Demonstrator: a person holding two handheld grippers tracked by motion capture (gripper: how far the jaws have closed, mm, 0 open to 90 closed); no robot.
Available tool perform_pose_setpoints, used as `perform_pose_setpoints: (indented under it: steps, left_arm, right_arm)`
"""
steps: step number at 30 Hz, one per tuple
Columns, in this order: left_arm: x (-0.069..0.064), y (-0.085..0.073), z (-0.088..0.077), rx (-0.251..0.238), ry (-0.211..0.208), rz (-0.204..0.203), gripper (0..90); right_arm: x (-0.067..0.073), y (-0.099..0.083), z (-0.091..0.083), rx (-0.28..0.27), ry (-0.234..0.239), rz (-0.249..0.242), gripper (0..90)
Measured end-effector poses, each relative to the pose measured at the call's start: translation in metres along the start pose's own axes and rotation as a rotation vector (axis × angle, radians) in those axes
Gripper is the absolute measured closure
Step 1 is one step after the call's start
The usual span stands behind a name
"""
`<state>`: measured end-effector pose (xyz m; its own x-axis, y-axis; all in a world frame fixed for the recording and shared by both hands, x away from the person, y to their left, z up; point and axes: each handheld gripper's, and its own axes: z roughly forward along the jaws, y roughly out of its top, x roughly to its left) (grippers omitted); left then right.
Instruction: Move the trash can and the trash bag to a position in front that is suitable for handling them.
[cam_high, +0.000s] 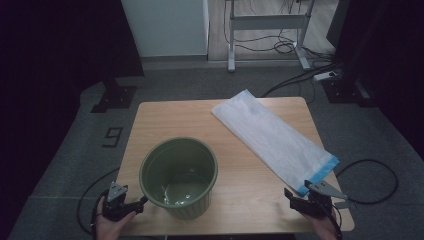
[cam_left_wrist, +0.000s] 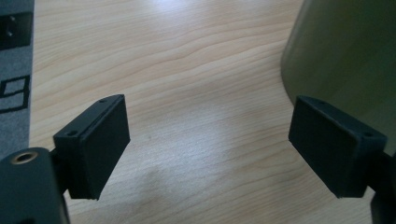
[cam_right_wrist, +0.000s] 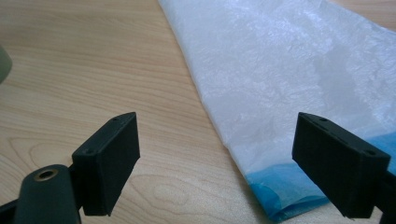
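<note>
High view: green bin (cam_high: 179, 176) upright at 7 o'clock on the worktop (cam_high: 170, 120), mouth up, inside bare and glossy. White bag (cam_high: 272, 137) flat, running diagonally from 12 o'clock down to 4 o'clock, blue band at the near end. Bin and bag apart.

Left claw (cam_high: 131, 206) at 7 o'clock off the worktop's near-left corner, hand (cam_high: 107, 225) under it, tip just beside the bin's lower wall; contact unclear. Jaws spread wide, nothing between them.

Right claw (cam_high: 300, 199) at 5 o'clock near the front edge, just beside the bag's blue end. Jaws spread wide, nothing gripped.

Left gripper view: claw (cam_left_wrist: 208, 149) released over bare wood, bin (cam_left_wrist: 345, 56) wall at 2 o'clock behind the right jaw.

Right gripper view: claw (cam_right_wrist: 215, 158) released, bag (cam_right_wrist: 289, 79) from 12 to 4 o'clock, blue band beside the right jaw, wood between the jaws on the left side.
</note>
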<state>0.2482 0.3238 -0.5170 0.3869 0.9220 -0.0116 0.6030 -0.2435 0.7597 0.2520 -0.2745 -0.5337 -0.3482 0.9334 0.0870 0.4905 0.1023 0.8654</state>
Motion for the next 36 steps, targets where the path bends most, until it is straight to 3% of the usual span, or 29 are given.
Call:
perform_pose_setpoints:
  steps: [5, 11, 17, 20, 21, 22, 23, 25, 26, 33, 36]
  left_arm:
    - [-0.003, -0.002, -0.006, -0.009, -0.014, 0.031, 10.4]
    - [-0.012, -0.012, -0.019, -0.033, -0.069, 0.071, 9.5]
    - [-0.035, -0.005, -0.023, -0.08, -0.276, 0.193, 9.0]
    - [-0.056, 0.005, -0.018, -0.068, -0.338, 0.277, 8.9]
    - [-0.056, 0.005, -0.018, -0.068, -0.338, 0.277, 8.2]
    - [-0.067, 0.012, -0.011, -0.04, -0.333, 0.317, 6.0]
    - [-0.07, 0.015, -0.008, -0.029, -0.329, 0.331, 3.6]
    - [-0.071, 0.017, -0.004, -0.029, -0.34, 0.334, 5.2]
    - [-0.074, 0.021, 0.003, -0.03, -0.366, 0.331, 5.5]
    - [-0.089, 0.038, 0.025, -0.023, -0.399, 0.355, 6.3]
    - [-0.101, 0.048, 0.038, -0.024, -0.412, 0.375, 7.5]
  right_arm:
    - [-0.001, -0.001, -0.001, 0.006, -0.016, -0.005, 15.1]
    - [-0.004, -0.001, -0.004, -0.004, -0.016, 0.015, 15.1]
    - [-0.007, 0.002, -0.003, -0.007, -0.009, 0.031, 15.1]
    - [-0.007, 0.001, -0.002, -0.009, -0.001, 0.033, 15.2]
    - [-0.007, 0.001, -0.002, -0.009, -0.001, 0.033, 15.2]
    - [-0.005, -0.001, -0.002, -0.004, 0.001, 0.024, 15.1]
    - [-0.005, -0.002, -0.002, 0.0, 0.005, 0.02, 15.2]
    - [-0.003, -0.002, -0.005, -0.005, 0.013, 0.014, 15.2]
    - [-0.003, -0.002, -0.006, -0.009, 0.014, 0.013, 15.2]
    - [-0.005, -0.002, -0.01, -0.016, 0.029, 0.021, 15.2]
    - [-0.008, -0.002, -0.009, -0.011, 0.027, 0.025, 15.2]
